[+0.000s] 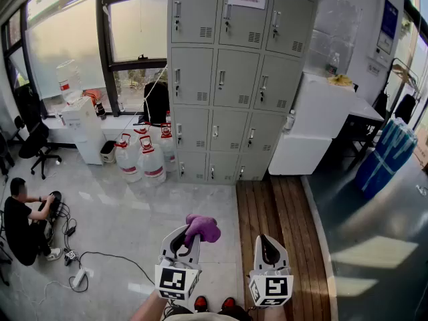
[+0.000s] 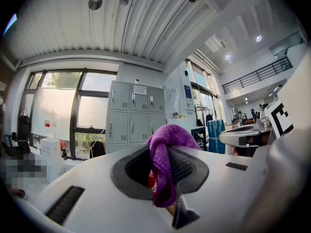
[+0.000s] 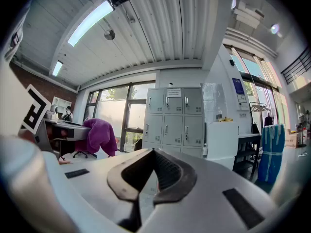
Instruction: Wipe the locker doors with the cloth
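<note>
The left tongs [image 1: 190, 234] sit at 6 o'clock in the head view, clamped on a purple cloth [image 1: 203, 227] that bulges past their tips. The right tongs [image 1: 269, 245] hang just beside them toward 5 o'clock. The grey lockers [image 1: 227, 79] stand at 12 o'clock, well apart from both, so no door has been touched yet. Water jugs [image 1: 151, 159] crowd the floor at the lockers' lower left, and a cable [image 1: 107, 259] trails at 8 o'clock.

In the left gripper view, the jaws pinch one fold of the cloth [image 2: 166, 147], and the rest is heaped loosely above toward 12 o'clock.

In the right gripper view, the jaws are pressed together with nothing between them. The cloth [image 3: 99, 135] shows at 9 o'clock and the lockers [image 3: 174, 120] at 12.

With so little cloth gripped, rubbing hard could likely drag it out of the jaws. The loose heap could also catch on a door handle. The low doors are awkward to reach with the jugs so near, and the hard tips may scrape the paint if the cloth shifts.
</note>
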The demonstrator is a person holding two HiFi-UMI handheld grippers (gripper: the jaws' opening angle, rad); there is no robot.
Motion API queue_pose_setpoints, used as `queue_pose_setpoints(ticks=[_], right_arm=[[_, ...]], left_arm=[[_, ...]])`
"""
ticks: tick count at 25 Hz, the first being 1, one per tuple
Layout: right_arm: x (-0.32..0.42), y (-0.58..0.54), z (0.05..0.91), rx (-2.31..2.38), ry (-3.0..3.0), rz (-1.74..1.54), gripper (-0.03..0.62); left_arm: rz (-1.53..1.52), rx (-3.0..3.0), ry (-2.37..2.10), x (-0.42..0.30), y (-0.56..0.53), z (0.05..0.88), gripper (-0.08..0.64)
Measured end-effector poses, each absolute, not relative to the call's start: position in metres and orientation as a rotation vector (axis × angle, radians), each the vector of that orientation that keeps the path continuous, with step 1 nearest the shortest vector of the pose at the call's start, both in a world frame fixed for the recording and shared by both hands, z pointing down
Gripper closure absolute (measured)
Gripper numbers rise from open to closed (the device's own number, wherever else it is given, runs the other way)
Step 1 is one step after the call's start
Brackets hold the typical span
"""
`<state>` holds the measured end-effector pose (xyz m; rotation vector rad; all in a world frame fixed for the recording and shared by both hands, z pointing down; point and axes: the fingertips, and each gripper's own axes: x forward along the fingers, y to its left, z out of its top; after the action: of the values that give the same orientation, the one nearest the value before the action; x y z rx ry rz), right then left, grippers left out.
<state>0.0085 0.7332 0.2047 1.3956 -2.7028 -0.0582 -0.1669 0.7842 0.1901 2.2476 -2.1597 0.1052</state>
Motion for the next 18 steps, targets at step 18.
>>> queue_pose_setpoints(ticks=[18], right_arm=[[0.005,0.680,0.213,1.467,-2.670,-0.038,0.577]], left_arm=[[0.112,2.306,-2.097,-0.172,0.723,0.194,0.483]])
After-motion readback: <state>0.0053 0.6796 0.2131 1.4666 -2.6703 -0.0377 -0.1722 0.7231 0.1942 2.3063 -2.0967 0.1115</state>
